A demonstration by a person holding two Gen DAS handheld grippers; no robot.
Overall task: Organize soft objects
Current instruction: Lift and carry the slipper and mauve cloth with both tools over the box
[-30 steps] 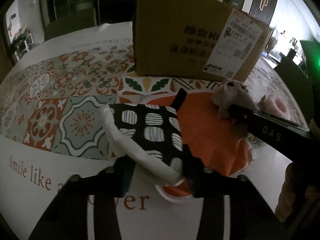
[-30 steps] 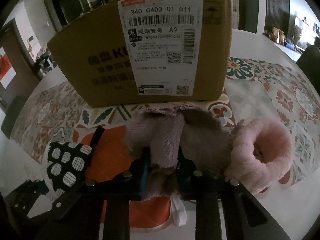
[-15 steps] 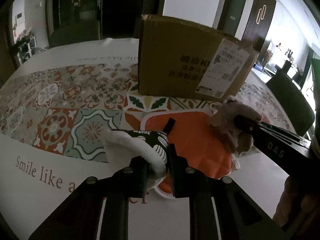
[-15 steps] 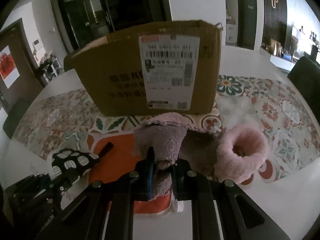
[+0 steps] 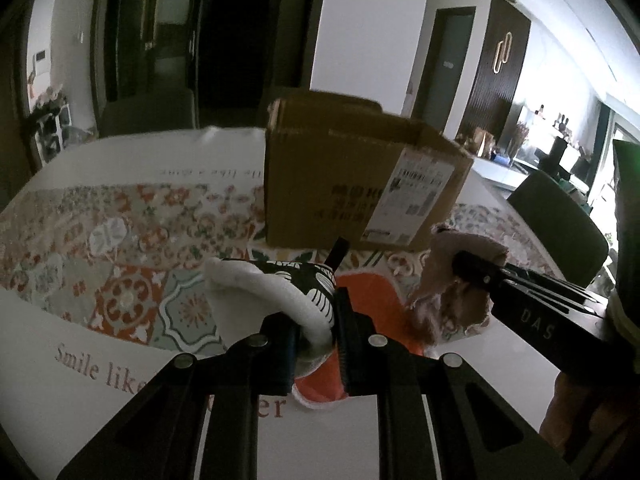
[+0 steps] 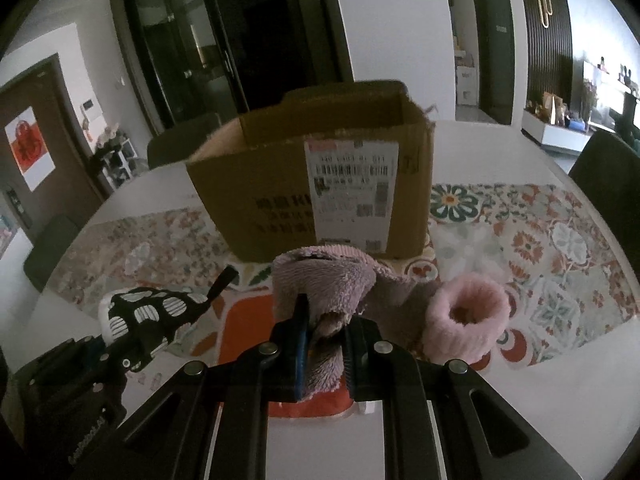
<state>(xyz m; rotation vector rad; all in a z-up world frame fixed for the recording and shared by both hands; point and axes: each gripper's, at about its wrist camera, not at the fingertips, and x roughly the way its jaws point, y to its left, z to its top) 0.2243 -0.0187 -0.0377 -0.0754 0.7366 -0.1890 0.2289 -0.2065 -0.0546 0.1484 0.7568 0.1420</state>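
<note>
The left tool (image 5: 334,334) pinches the spotted mitt (image 5: 280,284), lifted clear of the desk (image 5: 100,160). The right tool (image 6: 324,344) clamps a mauve sock (image 6: 324,284), also raised. Carry both higher than the box (image 6: 280,184) rim before letting go, so neither snags.

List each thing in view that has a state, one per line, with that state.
Cardboard box: open at the top, upright on the table.
Black-and-white mitt: pinched in the left gripper, lifted.
Mauve fuzzy sock: clamped in the right gripper, raised.
Pink fuzzy sock: cuff open toward the camera.
Orange mat: flat on the table.
</note>
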